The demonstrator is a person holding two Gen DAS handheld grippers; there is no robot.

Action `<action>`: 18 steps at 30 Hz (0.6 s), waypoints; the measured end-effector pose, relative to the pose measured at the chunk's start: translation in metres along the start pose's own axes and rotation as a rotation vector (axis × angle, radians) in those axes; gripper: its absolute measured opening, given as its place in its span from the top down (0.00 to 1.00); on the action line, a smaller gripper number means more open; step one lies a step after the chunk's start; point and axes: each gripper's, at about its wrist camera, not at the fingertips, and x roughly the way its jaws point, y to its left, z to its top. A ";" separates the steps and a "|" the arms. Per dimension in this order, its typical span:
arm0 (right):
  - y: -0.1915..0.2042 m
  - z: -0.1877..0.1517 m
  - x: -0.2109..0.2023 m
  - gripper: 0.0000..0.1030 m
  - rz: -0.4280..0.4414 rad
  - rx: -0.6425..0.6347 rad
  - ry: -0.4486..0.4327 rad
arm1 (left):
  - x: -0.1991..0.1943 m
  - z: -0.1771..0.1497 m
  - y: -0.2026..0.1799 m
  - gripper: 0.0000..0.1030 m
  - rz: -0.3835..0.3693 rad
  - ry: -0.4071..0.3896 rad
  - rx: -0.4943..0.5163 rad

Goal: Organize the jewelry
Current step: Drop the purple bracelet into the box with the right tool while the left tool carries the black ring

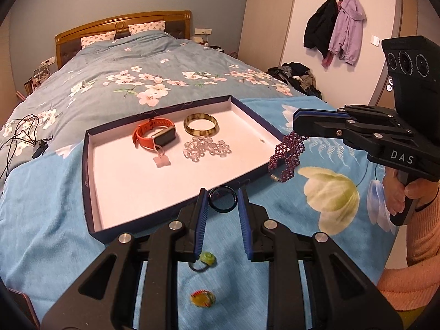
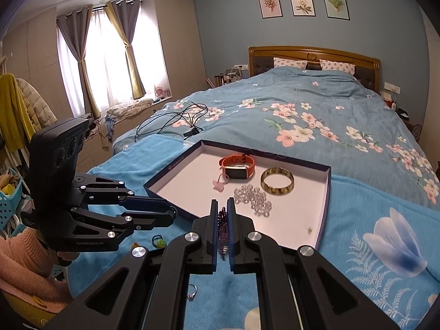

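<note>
- From the left wrist view, the left gripper (image 1: pixel 222 196) holds a dark glossy ring-shaped bangle (image 1: pixel 222 199) between its blue pads, jaws set medium-wide, just at the near rim of the shallow navy-walled, white-floored box lid (image 1: pixel 90 165).
- The bangle looks pinched only across its smooth rim; a slip there would likely drop it on the blue floral blanket (image 1: pixel 49 220) short of the lid.
- The right gripper (image 1: pixel 298 126) carries a purple beaded woven bracelet (image 1: pixel 287 155) that dangles beside the lid's right wall; the hanging loop could snag that wall on the way in.
- Counted in the lid: one orange-strapped smartwatch (image 1: pixel 155 136), one gold-and-brown bangle (image 1: pixel 201 124), one heap of clear crystal beads (image 1: pixel 206 148), one pale pink flower charm (image 1: pixel 161 161).
- On the blanket: one green-flowered hair tie (image 1: pixel 205 261), one yellow-and-red trinket (image 1: pixel 202 298).
- From the right wrist view, the jaws are narrow, clamped on the purple strand.
- One small silver ring (image 2: pixel 192 293) lies on the blanket below; it could easily be overlooked.
</note>
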 end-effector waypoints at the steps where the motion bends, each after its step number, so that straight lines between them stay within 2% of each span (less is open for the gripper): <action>1: 0.000 0.002 0.001 0.95 0.001 -0.001 -0.002 | 0.001 0.001 0.001 0.78 0.002 0.000 -0.001; 18: -0.007 0.027 0.027 0.95 0.003 -0.005 -0.009 | 0.019 0.018 0.016 0.78 0.045 0.015 -0.006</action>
